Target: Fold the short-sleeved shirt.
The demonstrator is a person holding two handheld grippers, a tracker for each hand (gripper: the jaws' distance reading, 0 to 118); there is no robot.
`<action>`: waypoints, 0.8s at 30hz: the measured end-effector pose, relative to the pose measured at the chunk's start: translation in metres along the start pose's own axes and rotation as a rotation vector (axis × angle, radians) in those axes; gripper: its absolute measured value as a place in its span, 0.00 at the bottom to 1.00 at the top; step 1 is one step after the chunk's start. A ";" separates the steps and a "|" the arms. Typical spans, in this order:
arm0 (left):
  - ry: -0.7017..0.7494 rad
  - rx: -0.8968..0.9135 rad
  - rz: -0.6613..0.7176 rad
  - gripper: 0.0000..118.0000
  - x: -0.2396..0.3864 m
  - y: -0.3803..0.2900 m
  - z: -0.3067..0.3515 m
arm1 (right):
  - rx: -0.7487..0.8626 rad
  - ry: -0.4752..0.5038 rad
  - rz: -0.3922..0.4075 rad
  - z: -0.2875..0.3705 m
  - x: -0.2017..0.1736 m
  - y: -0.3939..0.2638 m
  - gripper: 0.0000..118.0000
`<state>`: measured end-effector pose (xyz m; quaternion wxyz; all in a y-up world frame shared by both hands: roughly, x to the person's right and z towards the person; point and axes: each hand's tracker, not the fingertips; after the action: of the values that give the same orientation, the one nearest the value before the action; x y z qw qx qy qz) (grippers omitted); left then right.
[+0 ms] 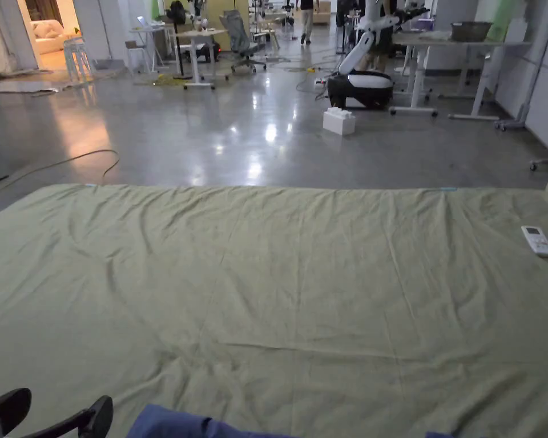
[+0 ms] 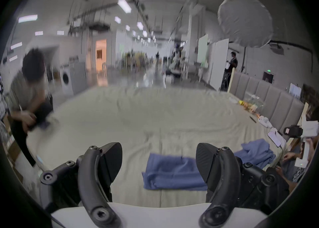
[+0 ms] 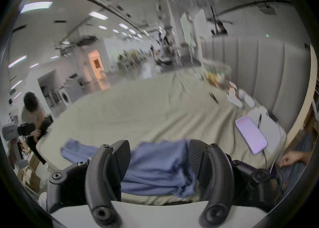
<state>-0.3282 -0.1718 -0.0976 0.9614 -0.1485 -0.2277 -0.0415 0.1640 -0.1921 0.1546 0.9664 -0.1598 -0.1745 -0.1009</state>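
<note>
The left claw hangs just above the near edge of the bed, its jaws spread wide with nothing between them. Beyond its gap lies a blue shirt, folded into a flat rectangle on the pale green sheet. The claw is not touching it. To the right of that shirt, near the bed's edge, sits a second blue garment in a loose heap.

The right claw also has its jaws spread apart and grips nothing. It hovers over the bunched blue cloth, which lies rumpled on the sheet below and between the jaws; whether the jaws touch the cloth cannot be told. Right of it a phone rests face up on the bed with a cable attached, and past it small items are scattered beside the padded headboard.

In the head view the left claw's dark tips show at the bottom left corner, and a strip of blue fabric edges the bottom of the sheet. A white remote lies far to the right on the bed. At the bed's left side another person bends over the mattress.
</note>
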 end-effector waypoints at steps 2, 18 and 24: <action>-0.024 0.048 -0.061 0.76 0.017 0.018 0.026 | 0.099 0.027 0.081 0.019 -0.017 0.009 0.64; 0.081 0.211 -0.019 0.22 0.088 0.028 0.069 | 0.187 0.085 0.085 0.037 -0.075 0.020 0.13; 0.075 0.244 -0.051 0.00 0.087 0.031 0.073 | 0.176 0.069 0.065 0.039 -0.074 0.014 0.00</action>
<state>-0.2767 -0.1213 -0.0046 0.9789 -0.0229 -0.1984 -0.0433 0.0877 -0.1551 0.1584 0.9849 -0.0760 -0.1440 -0.0593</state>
